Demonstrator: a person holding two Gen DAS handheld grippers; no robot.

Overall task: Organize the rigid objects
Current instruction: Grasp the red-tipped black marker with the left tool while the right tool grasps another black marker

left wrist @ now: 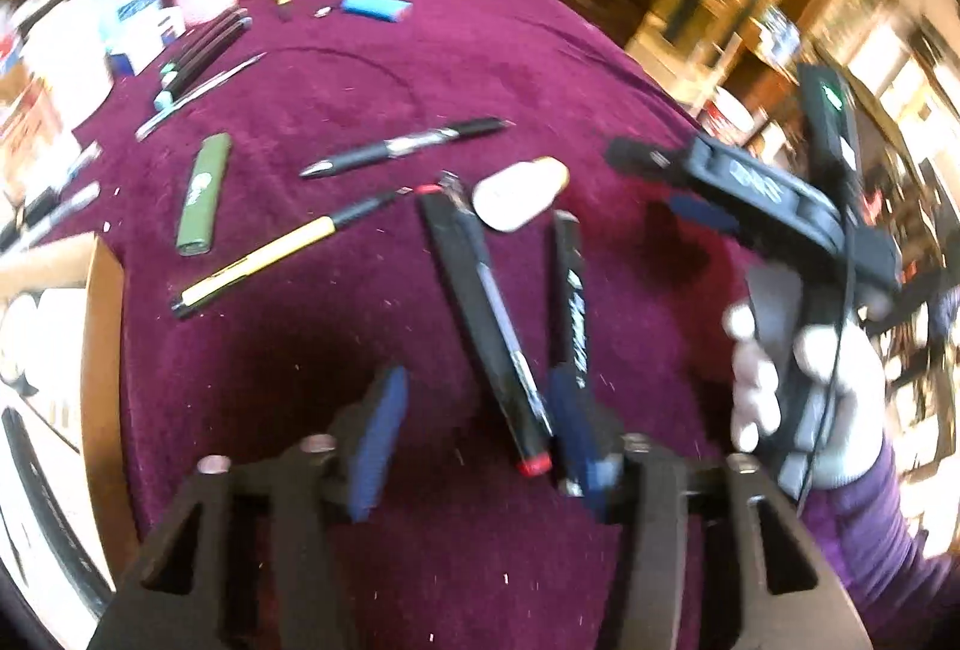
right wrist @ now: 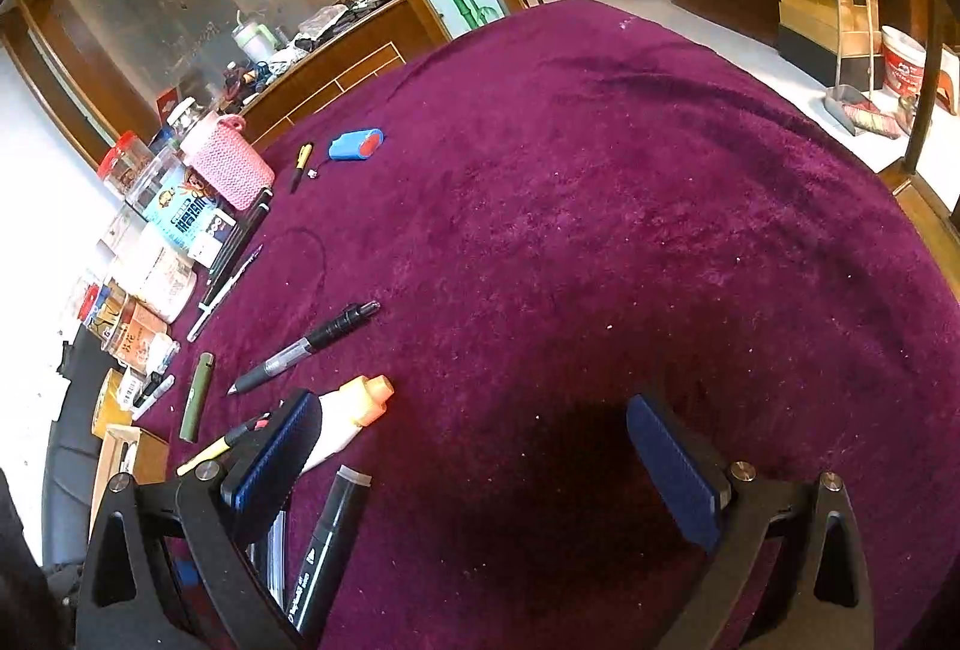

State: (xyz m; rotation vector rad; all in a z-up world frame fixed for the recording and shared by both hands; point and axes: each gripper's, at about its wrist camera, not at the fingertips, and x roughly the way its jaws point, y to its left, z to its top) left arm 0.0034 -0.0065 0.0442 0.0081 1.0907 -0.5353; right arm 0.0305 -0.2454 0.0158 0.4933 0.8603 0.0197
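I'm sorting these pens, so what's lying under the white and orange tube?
Only the maroon tablecloth shows under the white and orange tube. In the right wrist view, the right hand-held gripper covers its lower end.

On the table (right wrist: 600, 230) I count two black markers (left wrist: 486, 326), lying side by side, one black pen (left wrist: 408, 146), one yellow pen (left wrist: 270, 254) and one small yellow-and-black pen (right wrist: 301, 164) farther off. There is one green lighter (left wrist: 203, 194), one white tube with an orange cap (left wrist: 519, 194), one blue case (left wrist: 377, 7) and one pink knitted pouch (right wrist: 231, 164). Two tools (right wrist: 480, 464) are in view, one per hand.
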